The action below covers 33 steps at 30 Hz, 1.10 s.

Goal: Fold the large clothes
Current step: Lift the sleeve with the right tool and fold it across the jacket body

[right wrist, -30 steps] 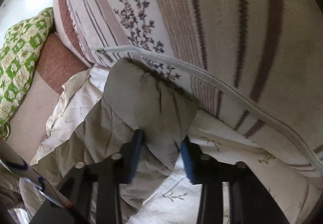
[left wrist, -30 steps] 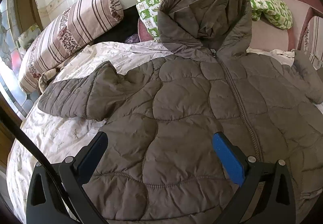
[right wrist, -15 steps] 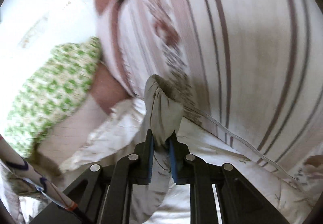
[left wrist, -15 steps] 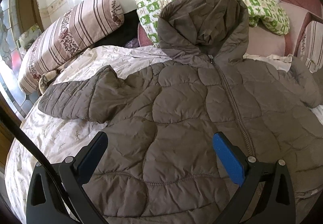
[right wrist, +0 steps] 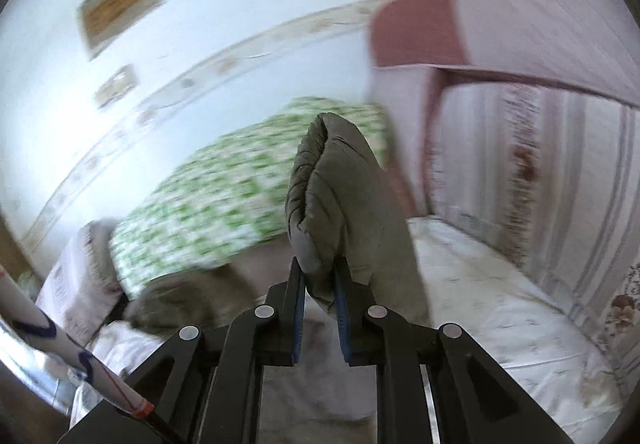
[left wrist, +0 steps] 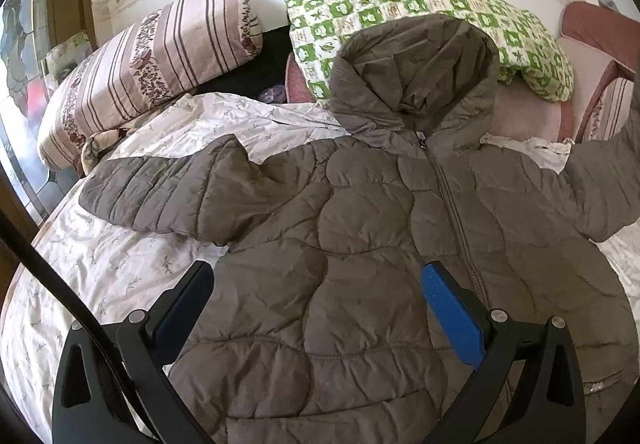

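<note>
A grey-brown quilted hooded jacket (left wrist: 360,244) lies face up on the bed, zipped, hood toward the wall. Its left sleeve (left wrist: 168,192) lies spread flat on the sheet. My left gripper (left wrist: 316,300) is open and empty, hovering over the jacket's lower front. My right gripper (right wrist: 320,284) is shut on the cuff of the right sleeve (right wrist: 336,200), which stands up above the jaws. In the left wrist view that sleeve (left wrist: 608,180) is lifted at the right edge.
A white floral sheet (left wrist: 100,276) covers the bed. A striped pink pillow (left wrist: 152,64) lies at the back left, a green checked pillow (left wrist: 420,12) behind the hood, pink cushions (right wrist: 540,104) at the right. The wall is close behind.
My right gripper closed on the right sleeve cuff and lifted it, swinging away from the striped cushion toward the bed's middle. My left gripper stayed open over the jacket, drawing back slightly.
</note>
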Available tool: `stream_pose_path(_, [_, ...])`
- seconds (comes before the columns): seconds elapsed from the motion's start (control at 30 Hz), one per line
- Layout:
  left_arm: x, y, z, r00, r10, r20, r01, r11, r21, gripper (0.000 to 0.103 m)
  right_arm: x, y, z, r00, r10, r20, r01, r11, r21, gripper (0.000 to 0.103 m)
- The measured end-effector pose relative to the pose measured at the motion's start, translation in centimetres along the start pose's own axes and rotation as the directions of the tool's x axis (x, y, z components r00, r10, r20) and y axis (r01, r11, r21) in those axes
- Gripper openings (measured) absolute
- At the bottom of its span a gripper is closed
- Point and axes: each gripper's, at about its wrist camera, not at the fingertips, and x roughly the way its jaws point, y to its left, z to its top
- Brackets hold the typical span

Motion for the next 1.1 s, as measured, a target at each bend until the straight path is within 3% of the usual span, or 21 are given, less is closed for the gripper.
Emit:
stream_pose_path(0.2, [-0.2, 0.7, 0.1, 1.0, 0.001, -0.005, -0.001, 1.0, -0.023, 0.103, -0.3, 8.8, -2.9, 0.988, 0.143, -0.061, -0.148, 0.985, -0.087, 0.015])
stream_pose_path(0.37, [-0.1, 1.6, 0.1, 1.0, 0.003, -0.016, -0.004, 0.999, -0.052, 0.103, 1.9, 14.4, -7.0, 0.958, 0.237, -0.162, -0.258, 0.958, -0.125, 0.015])
stream_pose_path(0.47, [0.2, 2.0, 0.1, 1.0, 0.011, -0.023, -0.012, 0.998, -0.058, 0.103, 4.2, 15.9, -9.5, 0.93, 0.283, -0.234, -0.313, 0.944, -0.102, 0.015])
stream_pose_path(0.6, [0.6, 2.2, 0.1, 0.999, 0.016, -0.035, -0.018, 0.998, -0.068, 0.103, 8.2, 17.7, -14.0, 0.875, 0.344, -0.341, -0.383, 0.922, -0.055, 0.015])
stream_pose_path(0.9, [1.7, 2.3, -0.1, 0.998, 0.032, -0.062, -0.036, 0.997, -0.072, 0.103, 17.0, 17.6, -24.3, 0.764, 0.364, -0.533, -0.384, 0.92, 0.079, 0.015])
stream_pose_path(0.97, [2.0, 2.3, -0.1, 0.997, 0.032, -0.065, -0.037, 0.997, -0.073, 0.103, 18.1, 17.6, -25.5, 0.731, 0.376, -0.569, -0.393, 0.914, 0.099, 0.023])
stream_pose_path(1.0, [2.0, 2.2, -0.1, 0.997, 0.033, -0.065, -0.038, 0.997, -0.072, 0.103, 18.5, 17.6, -26.1, 0.703, 0.389, -0.595, -0.405, 0.907, 0.115, 0.037])
stream_pose_path(1.07, [2.2, 2.1, -0.1, 0.997, 0.033, -0.07, -0.037, 0.997, -0.068, 0.103, 18.0, 17.6, -25.8, 0.695, 0.398, -0.599, -0.428, 0.898, 0.101, 0.049])
stream_pose_path(1.1, [2.3, 2.0, -0.1, 0.997, 0.032, -0.072, -0.037, 0.997, -0.067, 0.103, 17.3, 17.5, -25.2, 0.707, 0.402, -0.582, -0.444, 0.893, 0.077, 0.052])
